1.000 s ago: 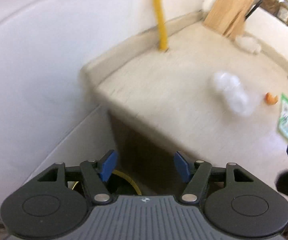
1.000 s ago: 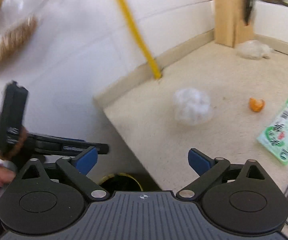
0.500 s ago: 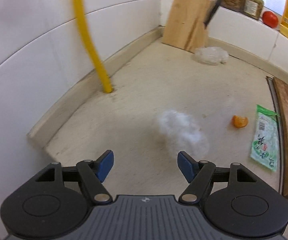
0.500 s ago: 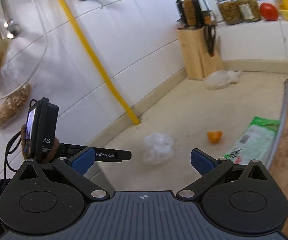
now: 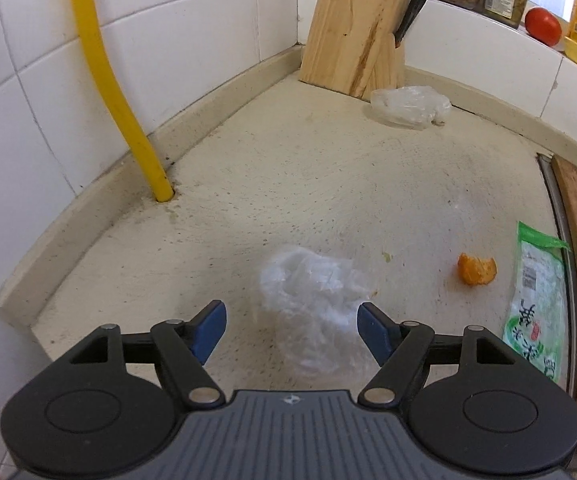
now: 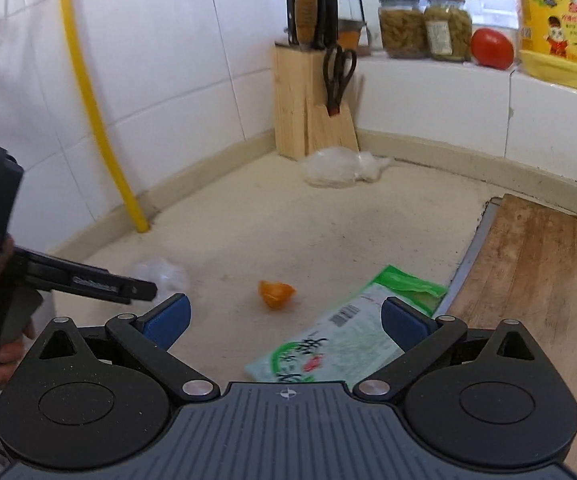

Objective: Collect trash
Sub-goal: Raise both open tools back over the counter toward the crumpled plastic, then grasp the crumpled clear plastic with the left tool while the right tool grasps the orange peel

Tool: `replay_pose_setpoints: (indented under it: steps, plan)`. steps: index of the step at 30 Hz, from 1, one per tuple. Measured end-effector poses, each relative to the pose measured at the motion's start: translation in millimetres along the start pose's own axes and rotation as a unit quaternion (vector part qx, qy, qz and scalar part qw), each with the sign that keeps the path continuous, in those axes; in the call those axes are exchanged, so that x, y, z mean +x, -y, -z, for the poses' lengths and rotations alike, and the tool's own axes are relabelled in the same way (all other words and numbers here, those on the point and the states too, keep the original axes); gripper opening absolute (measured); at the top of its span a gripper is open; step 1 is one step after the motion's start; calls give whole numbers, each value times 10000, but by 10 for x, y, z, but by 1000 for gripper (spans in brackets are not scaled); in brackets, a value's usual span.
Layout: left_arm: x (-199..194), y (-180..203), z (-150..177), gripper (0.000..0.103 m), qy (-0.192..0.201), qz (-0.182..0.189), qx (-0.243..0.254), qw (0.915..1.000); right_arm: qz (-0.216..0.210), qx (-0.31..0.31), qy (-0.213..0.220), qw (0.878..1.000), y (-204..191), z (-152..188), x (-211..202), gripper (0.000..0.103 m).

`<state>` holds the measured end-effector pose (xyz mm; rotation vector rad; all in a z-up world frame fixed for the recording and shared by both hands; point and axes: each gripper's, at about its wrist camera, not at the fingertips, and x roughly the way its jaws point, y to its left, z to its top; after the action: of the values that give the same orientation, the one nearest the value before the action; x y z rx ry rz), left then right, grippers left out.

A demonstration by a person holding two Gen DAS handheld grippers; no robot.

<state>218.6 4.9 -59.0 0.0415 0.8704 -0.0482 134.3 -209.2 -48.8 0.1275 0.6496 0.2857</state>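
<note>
Left wrist view has the left gripper point(image 5: 290, 326) spread wide around a crinkly, filmy plastic wad point(image 5: 312, 292) at twelve o'clock, which could slip out when pinched, while right wrist view shows the right gripper point(image 6: 284, 320) agape, empty, over a glossy flat green packet point(image 6: 344, 340), ragged orange peel point(image 6: 275, 293) at eleven.

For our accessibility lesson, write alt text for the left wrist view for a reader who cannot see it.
The open left gripper hovers over a crumpled clear plastic bag on a beige kitchen counter. To the right lie an orange peel and a green snack wrapper; another plastic bag sits by a wooden knife block.
</note>
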Motion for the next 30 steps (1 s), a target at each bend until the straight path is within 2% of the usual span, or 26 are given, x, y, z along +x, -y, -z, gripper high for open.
replay_pose_setpoints:
  steps: [4, 9, 13, 17, 18, 20, 21, 22, 24, 26, 27, 30]
  plan:
    - [130, -56, -3, 70, -68, -5, -159, 9999, 26, -214, -277, 9994, 61, -34, 190, 102]
    - [251, -173, -47, 70, 48, 125, -436, 9990, -23, -68, -498, 9987, 193, -70, 366, 102]
    - [369, -119, -107, 70, 51, 182, -257, 9995, -195, -348, -425, 9983, 170, -184, 479, 102]
    - [405, -83, -119, 69, 158, 418, -229, 9987, -488, -747, -464, 9949, 61, -260, 706, 99]
    - [423, -75, -118, 62, 123, 448, -222, 9987, -524, -825, -521, 9938, 38, -266, 767, 95]
    - [420, -65, -109, 50, 145, 477, -193, 9986, -643, -941, -751, 9906, -10, -269, 918, 76]
    - [408, -65, -105, 45, 136, 542, -188, 9983, -693, -947, -876, 9892, -19, -269, 978, 59]
    - [399, -72, -103, 44, 118, 602, -220, 9979, -740, -928, -1062, 9872, -27, -261, 1059, 50]
    - [384, -80, -91, 41, 98, 668, -249, 9974, -737, -864, -1110, 9873, -23, -257, 1127, 51]
    - [371, -80, -78, 38, 93, 713, -272, 9970, -789, -872, -1170, 9861, -43, -283, 1145, 42]
    - [360, -84, -72, 36, 92, 765, -320, 9965, -782, -859, -1207, 9859, -52, -288, 1141, 33]
    - [280, -80, -49, 34, 170, 860, -352, 9955, -726, -946, -1247, 9850, -90, -279, 1083, 28]
